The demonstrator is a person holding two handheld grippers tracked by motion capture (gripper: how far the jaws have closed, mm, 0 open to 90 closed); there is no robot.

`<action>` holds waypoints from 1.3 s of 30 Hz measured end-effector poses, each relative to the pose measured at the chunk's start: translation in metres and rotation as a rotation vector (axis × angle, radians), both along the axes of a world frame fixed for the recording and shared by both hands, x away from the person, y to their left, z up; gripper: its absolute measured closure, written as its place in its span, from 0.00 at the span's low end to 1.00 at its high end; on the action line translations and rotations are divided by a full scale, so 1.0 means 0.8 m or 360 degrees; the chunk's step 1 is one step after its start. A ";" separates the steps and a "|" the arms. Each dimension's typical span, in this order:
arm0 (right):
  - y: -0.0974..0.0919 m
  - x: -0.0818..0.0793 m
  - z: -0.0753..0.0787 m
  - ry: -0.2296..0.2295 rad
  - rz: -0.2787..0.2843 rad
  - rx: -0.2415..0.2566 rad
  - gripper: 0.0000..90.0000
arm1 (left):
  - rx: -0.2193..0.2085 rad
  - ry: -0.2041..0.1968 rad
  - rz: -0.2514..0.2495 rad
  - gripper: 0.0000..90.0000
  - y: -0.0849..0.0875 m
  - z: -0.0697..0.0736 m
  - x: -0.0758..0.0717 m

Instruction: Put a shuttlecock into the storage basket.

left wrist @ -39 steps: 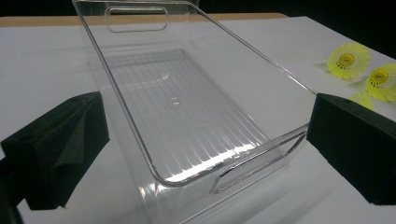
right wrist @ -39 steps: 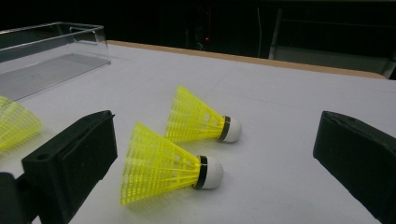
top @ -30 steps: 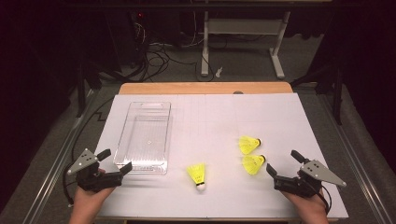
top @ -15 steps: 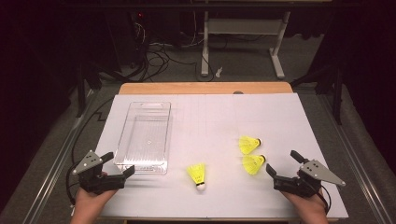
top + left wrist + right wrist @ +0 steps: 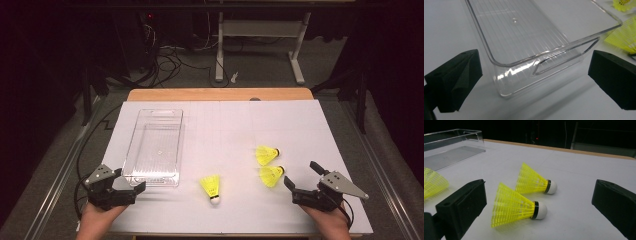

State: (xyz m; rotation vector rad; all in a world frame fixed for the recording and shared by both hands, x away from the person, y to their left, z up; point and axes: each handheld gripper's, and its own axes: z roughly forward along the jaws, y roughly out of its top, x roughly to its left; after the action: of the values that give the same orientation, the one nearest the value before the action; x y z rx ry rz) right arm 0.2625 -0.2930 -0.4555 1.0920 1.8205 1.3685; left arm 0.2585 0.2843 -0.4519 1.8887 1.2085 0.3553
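Currently — shuttlecocks (image 5: 271,175): three | clear tray (image 5: 131,150): one | left tool (image 5: 129,182), right tool (image 5: 301,177): wide open, empty

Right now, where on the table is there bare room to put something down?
Bare: the white sheet between the clear tray and the two right shuttlecocks, and the far right corner. Crowded: the near edge around the middle shuttlecock.

Table (image 5: 220,95): wooden top, covered by a white sheet (image 5: 225,125). On the sheet: a clear plastic tray (image 5: 131,152) at left, empty; three yellow shuttlecocks lying on their sides, one near centre front (image 5: 211,186), two just beside each other at right (image 5: 265,155) (image 5: 271,175).
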 end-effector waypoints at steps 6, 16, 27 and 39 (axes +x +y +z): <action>0.002 0.000 -0.001 0.0005 0.0009 -0.0006 0.00 | 0.0031 0.0088 0.0000 0.00 -0.002 -0.005 0.003; 0.003 -0.002 0.001 0.0002 0.0013 -0.0003 0.00 | 0.0109 0.0213 -0.0018 0.01 -0.007 -0.011 0.007; 0.003 -0.001 0.000 0.0001 0.0017 -0.0009 0.00 | 0.0173 0.0342 0.0003 0.01 -0.010 -0.014 0.010; 0.005 -0.002 -0.001 0.0022 0.0020 -0.0003 0.00 | 0.0275 0.0470 0.0038 0.01 -0.014 -0.010 0.012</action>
State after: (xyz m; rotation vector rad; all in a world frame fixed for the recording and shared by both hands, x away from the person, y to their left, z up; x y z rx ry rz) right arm 0.2608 -0.2888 -0.4563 1.0934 1.8412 1.3693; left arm 0.2680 0.2728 -0.4597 2.1325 1.4335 0.2023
